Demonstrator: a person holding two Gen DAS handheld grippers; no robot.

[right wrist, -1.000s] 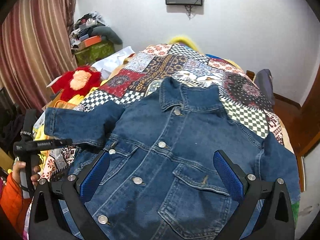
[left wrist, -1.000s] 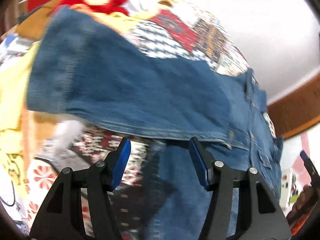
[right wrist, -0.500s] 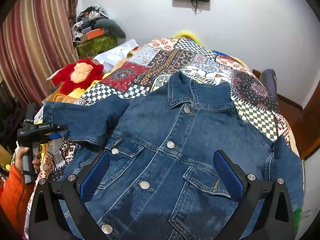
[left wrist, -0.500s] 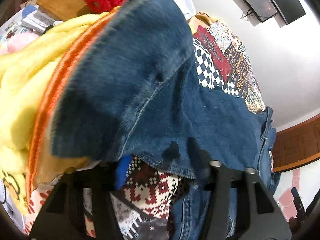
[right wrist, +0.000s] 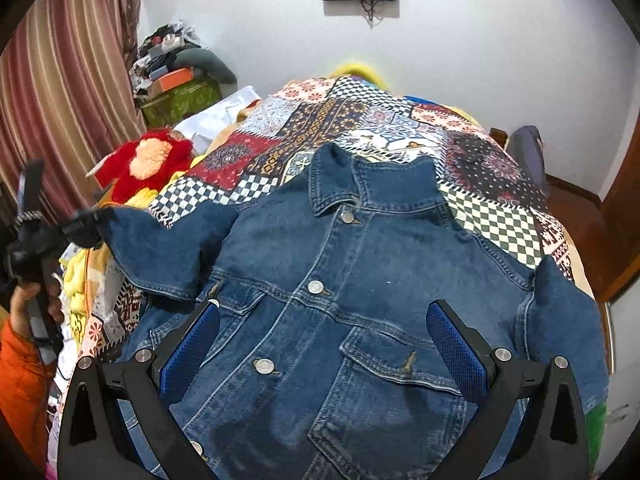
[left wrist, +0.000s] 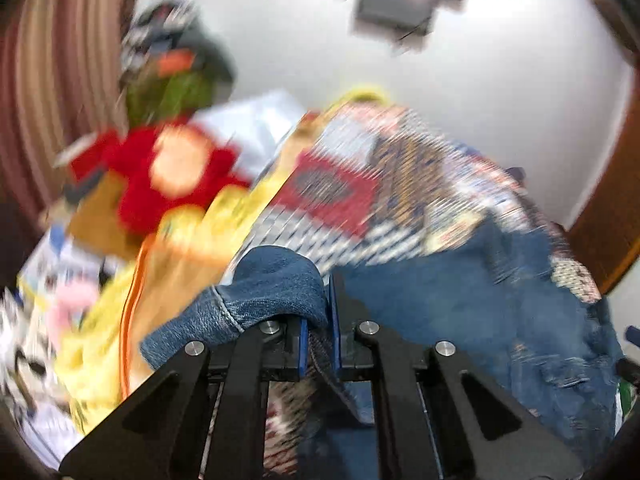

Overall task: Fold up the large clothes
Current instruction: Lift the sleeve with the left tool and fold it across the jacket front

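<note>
Left claw (left wrist: 319, 334): clamped on the sleeve (left wrist: 256, 300), cuff denim bunched over and between its blue pads; the left view is smeared with blur.
Right claw (right wrist: 322, 350): spread wide, gripping nothing, poised above the front of the jacket (right wrist: 360, 280).
Jacket: spread face up on the bed's quilt (right wrist: 400, 120), buttons fastened, collar at the far end from the right claw, hem nearest it.
Key relation: the sleeve runs sideways from the body, out to the left of the right claw; the body's long axis runs straight ahead of that claw, hem to collar. The left claw is the nearer one, and I'd say it must carry the cuff rightward across the chest.
Material: thick, stiff blue denim, pale stitching, metal buttons, flapped pockets; expect it to crease reluctantly.
Quilt: soft patchwork, checks and florals.
</note>
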